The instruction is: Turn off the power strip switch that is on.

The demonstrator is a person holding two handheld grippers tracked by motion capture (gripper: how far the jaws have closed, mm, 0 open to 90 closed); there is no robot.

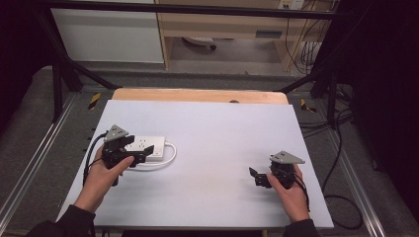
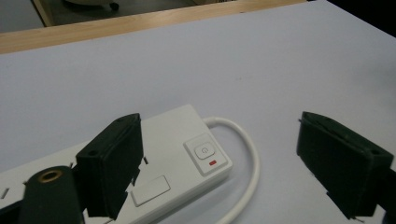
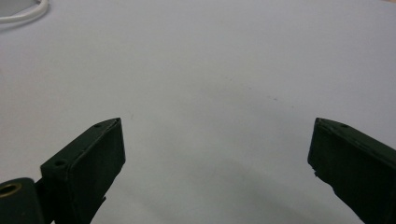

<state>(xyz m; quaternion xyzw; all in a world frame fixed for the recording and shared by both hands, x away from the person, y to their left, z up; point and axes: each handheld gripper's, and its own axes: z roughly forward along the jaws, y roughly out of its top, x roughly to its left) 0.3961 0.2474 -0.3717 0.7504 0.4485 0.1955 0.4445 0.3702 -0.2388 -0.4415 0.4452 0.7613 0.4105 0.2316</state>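
White power strip (image 2: 177,154) lies under the left gripper (image 2: 219,158), whose open jaws do not touch it. Right gripper (image 3: 217,163) hangs open, well apart, over the pale table (image 1: 222,133).

We see a pale table top (image 1: 222,128) edged with light wood at its far side, black frame bars (image 1: 197,9) overhead, a white cabinet (image 1: 108,34) and wooden shelving (image 1: 232,24) behind, grey floor (image 1: 29,113), and dark cables (image 1: 341,148) trailing at the right.

Power strip (image 1: 143,146) on table's (image 1: 212,123) left side
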